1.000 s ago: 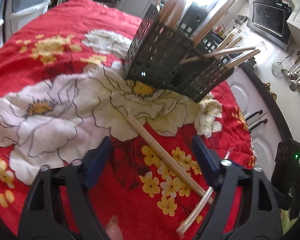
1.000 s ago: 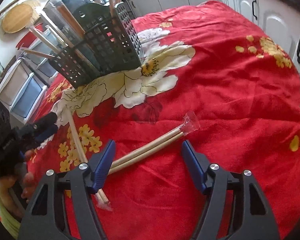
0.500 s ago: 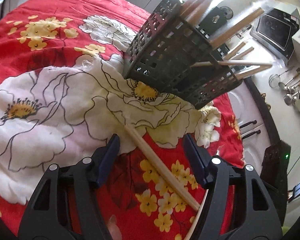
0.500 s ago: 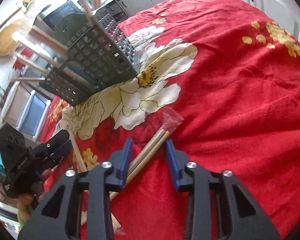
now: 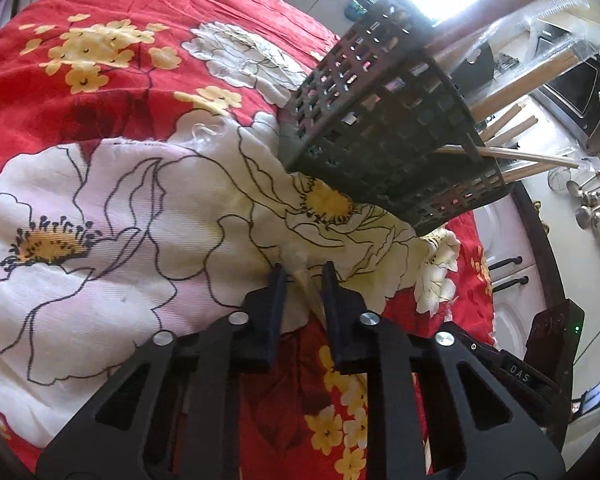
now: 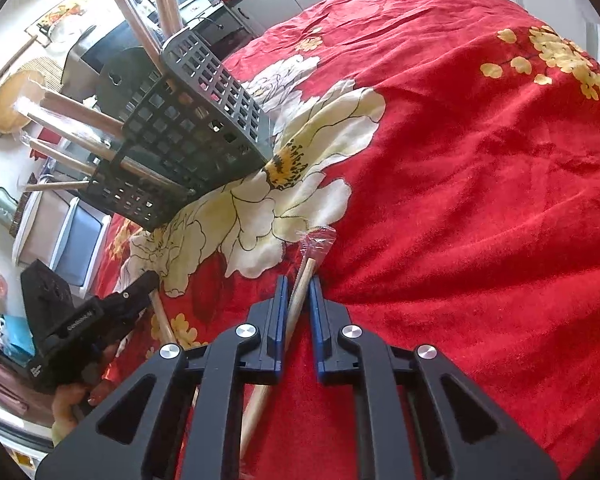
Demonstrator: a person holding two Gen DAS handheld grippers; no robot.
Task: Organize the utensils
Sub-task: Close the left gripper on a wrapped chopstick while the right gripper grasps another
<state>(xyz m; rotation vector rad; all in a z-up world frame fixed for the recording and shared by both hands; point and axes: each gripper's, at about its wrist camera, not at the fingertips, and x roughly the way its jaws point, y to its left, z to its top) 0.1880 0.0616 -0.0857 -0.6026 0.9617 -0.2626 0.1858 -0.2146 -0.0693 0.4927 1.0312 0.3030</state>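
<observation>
A black perforated utensil holder [image 5: 384, 136] stands on the red flowered cloth and holds several wrapped chopstick pairs; it also shows in the right wrist view [image 6: 188, 140]. My left gripper [image 5: 303, 278] is shut on the tip of a wooden chopstick pair [image 5: 306, 284] that lies on the cloth. My right gripper [image 6: 298, 286] is shut on another plastic-wrapped chopstick pair [image 6: 304, 280], whose wrapper end [image 6: 320, 238] sticks out ahead of the fingers. The left gripper also shows in the right wrist view [image 6: 140, 286], low at the left.
The red flowered cloth [image 6: 480, 160] covers the whole table. White cabinets [image 5: 508, 276] and a microwave [image 5: 580, 88] stand beyond the table's right edge. Hanging ladles [image 5: 596, 208] are on the wall. Storage drawers [image 6: 76, 248] stand at the left in the right wrist view.
Both grippers have moved forward and down to the cloth and closed, each on its own chopstick pair. The holder has not moved.
</observation>
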